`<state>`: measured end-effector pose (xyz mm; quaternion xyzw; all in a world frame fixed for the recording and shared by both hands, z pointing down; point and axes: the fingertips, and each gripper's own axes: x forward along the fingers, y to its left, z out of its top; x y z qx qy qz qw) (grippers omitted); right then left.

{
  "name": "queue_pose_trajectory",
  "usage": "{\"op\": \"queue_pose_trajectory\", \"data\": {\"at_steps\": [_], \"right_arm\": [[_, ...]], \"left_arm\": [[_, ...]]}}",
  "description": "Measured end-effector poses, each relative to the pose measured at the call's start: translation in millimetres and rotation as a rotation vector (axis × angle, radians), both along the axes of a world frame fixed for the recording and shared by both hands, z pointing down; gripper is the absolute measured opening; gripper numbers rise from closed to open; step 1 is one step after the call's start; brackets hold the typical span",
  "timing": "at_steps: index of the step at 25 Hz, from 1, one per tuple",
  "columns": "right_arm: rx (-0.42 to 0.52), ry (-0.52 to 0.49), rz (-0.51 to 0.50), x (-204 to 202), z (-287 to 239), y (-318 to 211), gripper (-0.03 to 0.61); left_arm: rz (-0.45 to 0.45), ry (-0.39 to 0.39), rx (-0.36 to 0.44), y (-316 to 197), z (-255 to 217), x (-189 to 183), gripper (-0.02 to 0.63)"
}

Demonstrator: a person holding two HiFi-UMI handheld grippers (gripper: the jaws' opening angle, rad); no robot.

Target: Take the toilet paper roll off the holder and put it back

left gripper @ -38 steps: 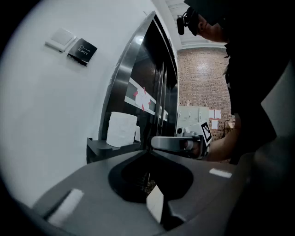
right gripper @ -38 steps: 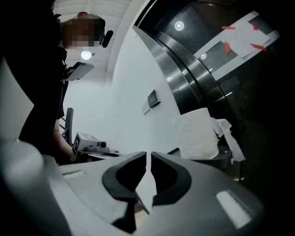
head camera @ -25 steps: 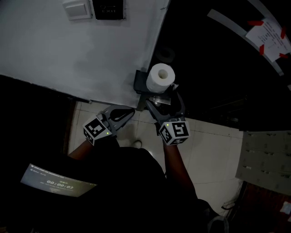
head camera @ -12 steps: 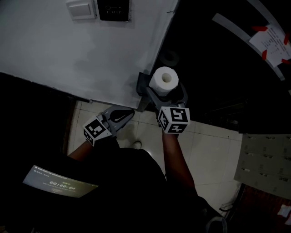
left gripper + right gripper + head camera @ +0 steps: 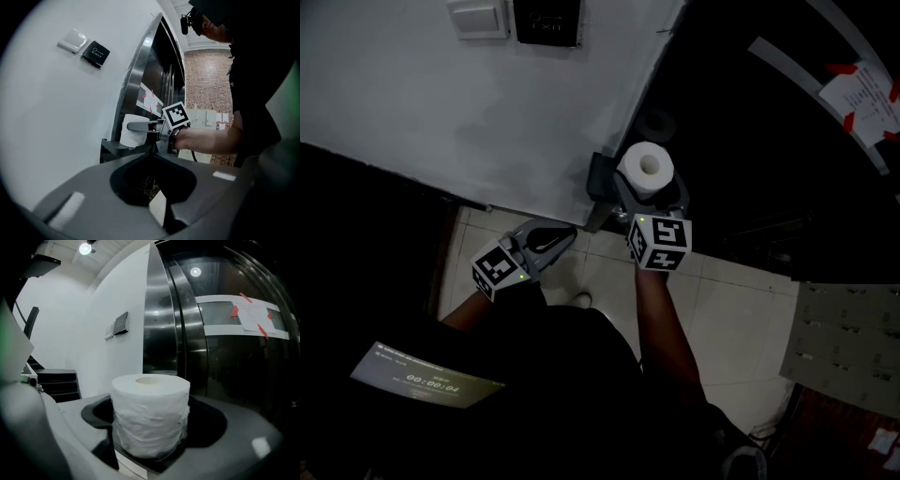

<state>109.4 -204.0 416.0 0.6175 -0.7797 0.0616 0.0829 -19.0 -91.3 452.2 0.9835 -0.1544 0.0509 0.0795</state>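
Observation:
A white toilet paper roll (image 5: 645,169) stands upright on a dark holder (image 5: 600,178) fixed at the corner of the white wall. My right gripper (image 5: 651,189) reaches round it with one jaw on each side. Its jaws are closing, and in the right gripper view the roll (image 5: 151,416) fills the space between them; I cannot see the pads pressing on it. My left gripper (image 5: 567,232) hangs lower left of the holder, shut and empty. From the left gripper view I see the roll (image 5: 129,136) and the right gripper's marker cube (image 5: 176,116).
A white switch (image 5: 478,17) and a black exit plate (image 5: 547,19) are on the wall above. Dark glossy doors (image 5: 225,357) with a taped paper notice (image 5: 862,89) stand to the right. Pale floor tiles (image 5: 731,309) lie below, and a lit timer screen (image 5: 427,382) is at lower left.
The right gripper has moved up and forward from just below the holder until its jaws flank the roll. The left gripper has stayed in place.

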Motion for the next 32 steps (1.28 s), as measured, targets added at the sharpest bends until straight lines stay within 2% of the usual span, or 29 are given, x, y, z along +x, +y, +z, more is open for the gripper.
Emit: {"op": "queue_pose_trajectory", "data": {"at_steps": [10,18,32], "right_arm": [[0.009,-0.017,-0.007,2,-5,2,0.439],[0.012,-0.008,0.012,17,-14,6,0.439],[0.005,0.026,0.215,123,-14,28,0.439]], "left_arm": [[0.002,0.001,-0.023,3,-4,1,0.005],[0.01,-0.001,-0.003,2,2,1,0.005],[0.042,-0.002,-0.005,6,1,9,0.005]]}}
